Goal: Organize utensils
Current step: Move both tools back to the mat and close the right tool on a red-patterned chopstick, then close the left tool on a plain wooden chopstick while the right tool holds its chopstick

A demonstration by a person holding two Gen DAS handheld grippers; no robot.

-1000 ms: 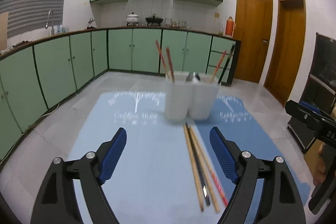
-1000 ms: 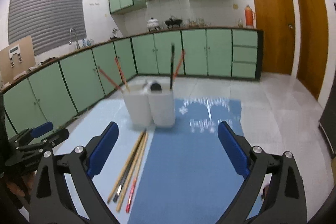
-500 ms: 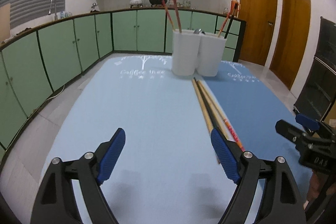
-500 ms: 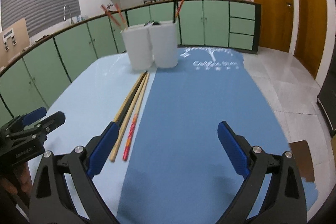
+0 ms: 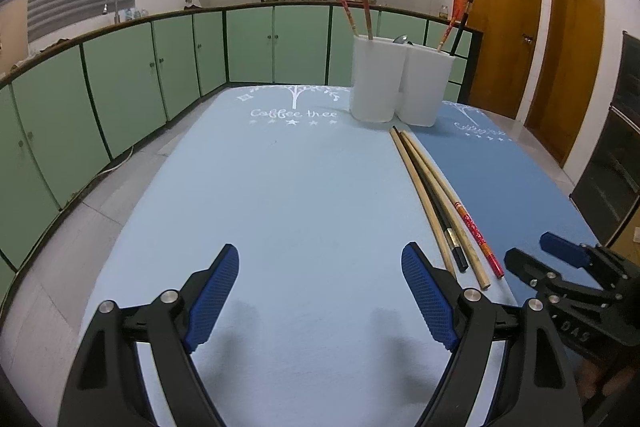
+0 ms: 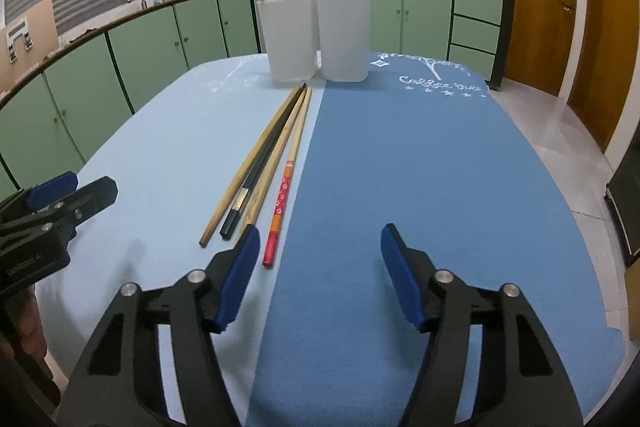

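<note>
Dim indoor light, cool cast. Soft shadows under gripper fingers on the tablecloth (image 5: 280, 207). Strong fisheye bending; corners vignetted black; focus sharp.

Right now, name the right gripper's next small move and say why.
Probably ease the right gripper left, over the red chopstick: its closing jaws hold nothing, and that chopstick's end lies loose just beyond its left finger, nearest of the four.

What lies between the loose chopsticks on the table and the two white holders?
Nothing: only a short bare strip of mat separates the chopsticks' far tips from the white holders, clearest in the right wrist view.
</note>
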